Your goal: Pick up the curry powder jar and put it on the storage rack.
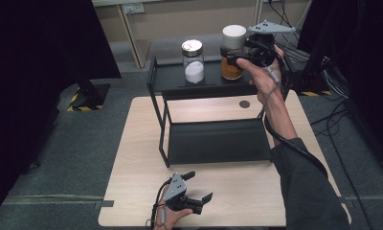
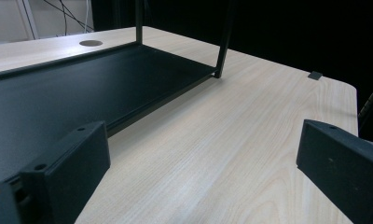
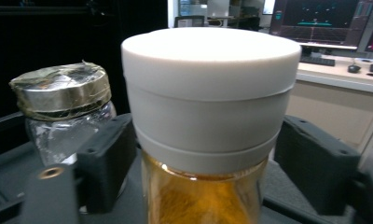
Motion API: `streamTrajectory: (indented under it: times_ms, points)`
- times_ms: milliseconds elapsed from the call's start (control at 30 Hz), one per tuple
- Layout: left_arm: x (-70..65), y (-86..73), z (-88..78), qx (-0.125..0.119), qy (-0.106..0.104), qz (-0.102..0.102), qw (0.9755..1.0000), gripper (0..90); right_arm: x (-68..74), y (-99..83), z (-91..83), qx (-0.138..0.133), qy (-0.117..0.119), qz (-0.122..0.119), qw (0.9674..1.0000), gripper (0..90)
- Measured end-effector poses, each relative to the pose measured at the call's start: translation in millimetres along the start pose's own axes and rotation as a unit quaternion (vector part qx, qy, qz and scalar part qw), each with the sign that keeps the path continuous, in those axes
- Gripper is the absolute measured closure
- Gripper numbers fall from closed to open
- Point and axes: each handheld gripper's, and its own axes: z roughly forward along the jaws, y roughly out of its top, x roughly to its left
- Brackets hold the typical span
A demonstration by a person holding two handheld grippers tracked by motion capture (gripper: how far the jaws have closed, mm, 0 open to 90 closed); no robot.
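Right tool [image 1: 233, 53] straddles the neck of the amber jar with the white lid [image 3: 208, 116] on the rack's top shelf [image 1: 170, 76], beside the foil-lidded jar of white powder [image 1: 193, 61]. Jaws half spread; left pad near the glass, right one clear of it. Looks like a release after placing. Next: back straight off without tipping it. Left tool [image 1: 193, 189] idles spread over the surface [image 1: 132, 191].
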Motion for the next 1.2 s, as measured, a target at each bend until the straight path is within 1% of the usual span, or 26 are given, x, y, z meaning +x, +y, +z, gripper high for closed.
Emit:
streamTrajectory:
  times_ms: [67, 233, 333, 433, 533, 667, 733, 833, 1000, 1100, 1200]
  points:
    - [0.3, -0.1, -0.2, -0.001, 0.002, 0.000, 1.0000, 1.9, 0.0, -0.1, -1.8, 0.000, 0.001, -0.003, 1.0000, 13.4]
    - [0.1, 0.1, 0.0, 0.000, 0.002, 0.000, 1.0000, 1.9, 1.5, 0.6, -9.4, -0.001, 0.002, -0.009, 1.0000, 6.8]
    - [-0.1, 0.0, 0.1, 0.001, 0.001, 0.000, 1.0000, 1.9, 1.9, 0.1, -13.6, 0.000, 0.003, -0.009, 1.0000, 3.2]
    - [-0.1, 0.1, 0.3, 0.002, 0.002, 0.000, 1.0000, 1.9, 2.2, -2.1, -18.3, -0.004, 0.001, -0.004, 1.0000, 2.1]
    - [-0.2, 0.1, 0.1, 0.001, 0.002, 0.000, 1.0000, 1.9, 0.2, -5.2, -24.0, -0.008, 0.004, 0.003, 1.0000, 1.4]
    - [0.0, -0.2, 0.3, 0.001, 0.002, -0.001, 1.0000, 1.9, -0.8, -10.2, -32.7, -0.012, 0.008, 0.000, 0.9999, 0.7]
    - [-0.1, -0.3, 0.6, 0.001, 0.002, -0.001, 1.0000, 1.9, -2.0, -14.9, -38.5, -0.018, 0.013, 0.003, 0.9997, 0.6]
    - [-0.1, -0.4, 0.7, 0.002, 0.002, -0.002, 1.0000, 1.9, 0.4, -19.7, -46.3, -0.021, 0.010, -0.005, 0.9997, 0.4]
    - [-0.1, -0.9, 1.3, 0.002, 0.002, -0.003, 1.0000, 1.9, 0.7, -29.4, -56.0, -0.021, 0.018, -0.008, 0.9996, 0.3]
    - [-0.2, -0.6, 1.5, 0.004, 0.001, -0.001, 1.0000, 1.9, -0.5, -37.7, -61.7, -0.027, 0.020, -0.002, 0.9994, 0.3]
    - [0.1, -0.9, 1.5, 0.003, 0.002, -0.003, 1.0000, 1.9, -1.4, -46.8, -68.0, -0.029, 0.027, 0.000, 0.9992, 0.3]
